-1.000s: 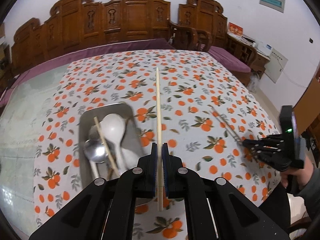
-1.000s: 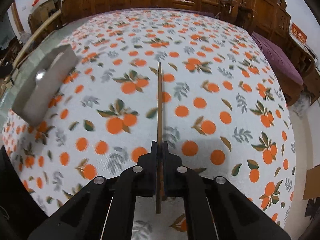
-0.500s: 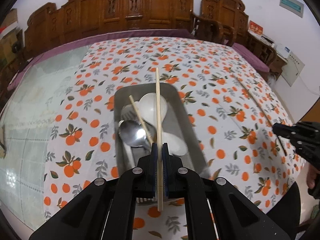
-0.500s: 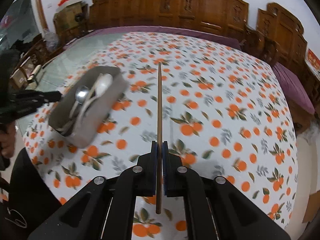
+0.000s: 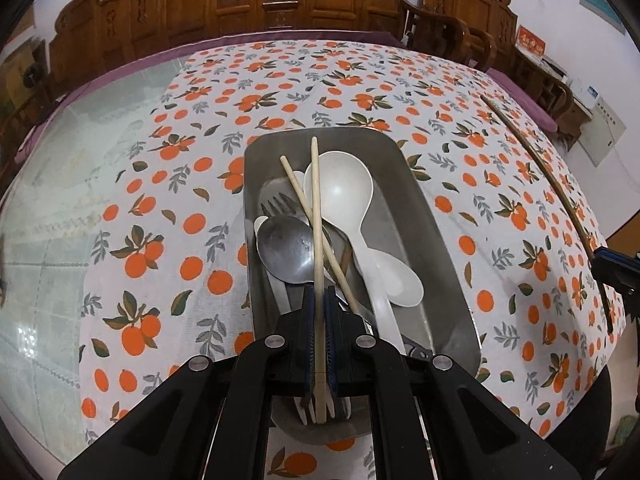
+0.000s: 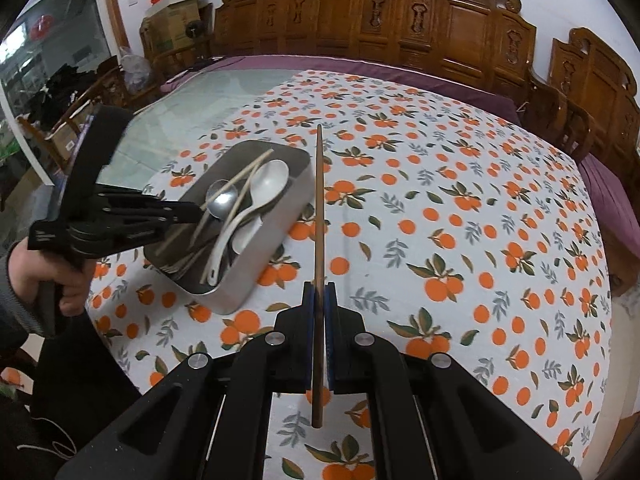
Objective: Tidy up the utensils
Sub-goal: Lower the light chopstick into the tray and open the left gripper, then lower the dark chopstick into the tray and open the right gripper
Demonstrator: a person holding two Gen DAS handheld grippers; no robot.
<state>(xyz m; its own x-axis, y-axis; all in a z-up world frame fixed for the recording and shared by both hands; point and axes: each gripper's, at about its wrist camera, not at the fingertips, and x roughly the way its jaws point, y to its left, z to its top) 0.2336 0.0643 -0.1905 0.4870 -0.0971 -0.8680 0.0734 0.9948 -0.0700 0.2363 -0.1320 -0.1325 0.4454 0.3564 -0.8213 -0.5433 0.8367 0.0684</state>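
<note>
I'm looking at loads of bare orange-print tablecloth (image 6: pixel 460 216) right of the steel tray (image 5: pixel 420 200). My left gripper (image 5: pixel 319 320) is pinching a pale chopstick (image 5: pixel 316 208) over the tray's spoons; my right gripper (image 6: pixel 319 312) is clamping a dark wooden chopstick (image 6: pixel 319 208) above the cloth.

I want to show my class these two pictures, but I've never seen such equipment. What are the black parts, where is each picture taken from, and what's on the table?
There is no robot. A person holds a black two-finger tool in each hand, each with a camera looking along its fingers. One picture comes from the left tool, shut on a pale chopstick over a metal tray. The other comes from the right tool, shut on a dark chopstick. The tray sits on an orange-patterned tablecloth and holds a white spoon, a metal spoon, a fork and another chopstick.
</note>
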